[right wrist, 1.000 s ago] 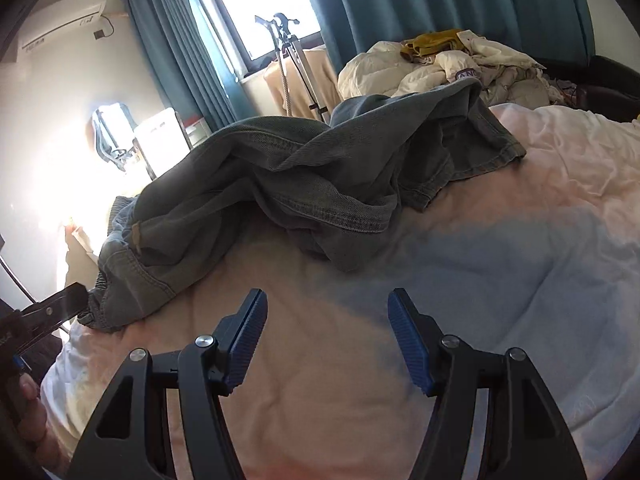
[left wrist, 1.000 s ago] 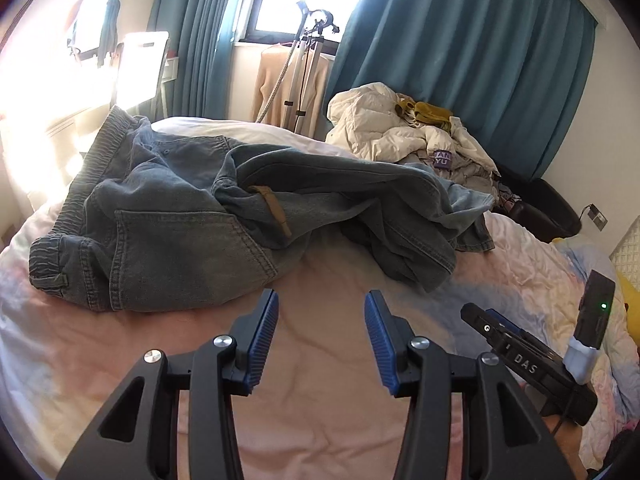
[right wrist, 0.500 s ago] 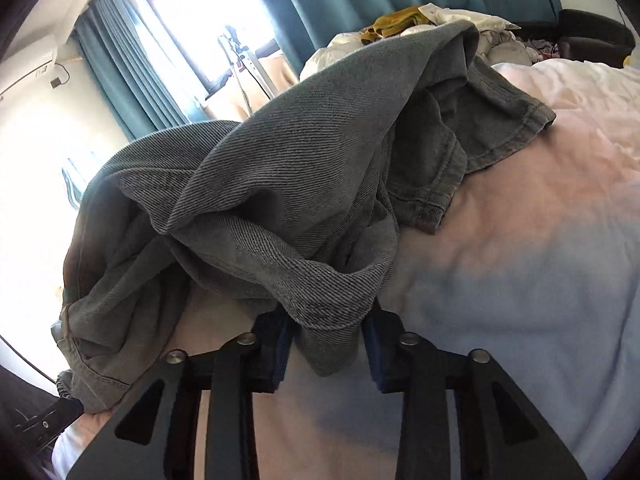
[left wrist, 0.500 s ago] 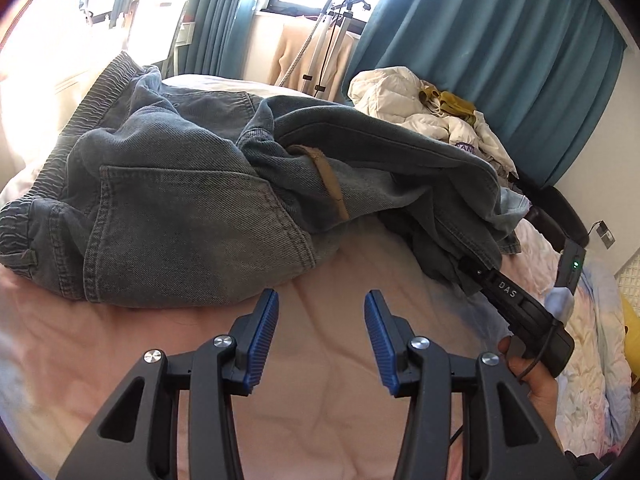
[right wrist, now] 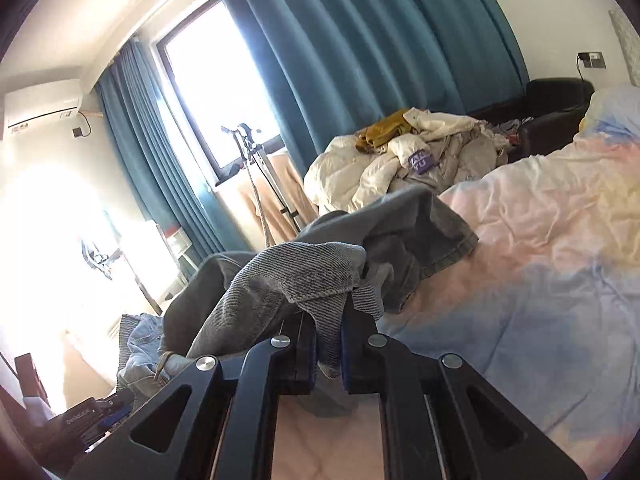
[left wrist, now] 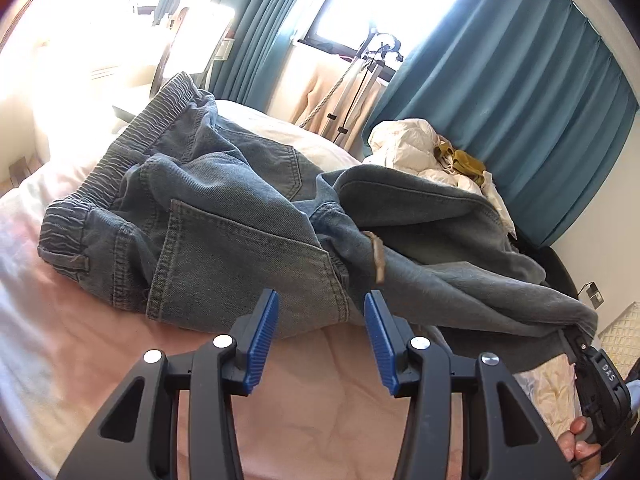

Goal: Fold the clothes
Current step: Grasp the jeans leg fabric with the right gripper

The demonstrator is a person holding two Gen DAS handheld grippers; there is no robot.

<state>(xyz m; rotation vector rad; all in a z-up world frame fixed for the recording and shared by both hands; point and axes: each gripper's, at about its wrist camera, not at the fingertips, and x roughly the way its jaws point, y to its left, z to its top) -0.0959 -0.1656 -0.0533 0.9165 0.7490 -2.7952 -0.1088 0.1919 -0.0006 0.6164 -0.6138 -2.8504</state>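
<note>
We see one pair of blue jeans (left wrist: 248, 248) spread in a rumpled heap across a bed (left wrist: 100, 360) covered in a pink and pale blue quilt. Its elastic waistband lies toward ten o'clock in the left wrist view, with two back pockets showing, and one leg trails toward four o'clock.

Our left tongs (left wrist: 318, 340) hang just above the quilt at six o'clock, near the jeans' edge, spread apart with nothing between the two blue pads.

Our right tongs (right wrist: 328, 348) are closing, pinching a fold of denim from the trailing leg and holding it lifted off the quilt. A hand (left wrist: 580, 446) grips them at five o'clock in the left view.

Behind the bed sit one pile of pale clothes (right wrist: 404, 164), two teal curtains (right wrist: 360, 52), one window (right wrist: 216, 80) and one tripod (right wrist: 260, 176).
</note>
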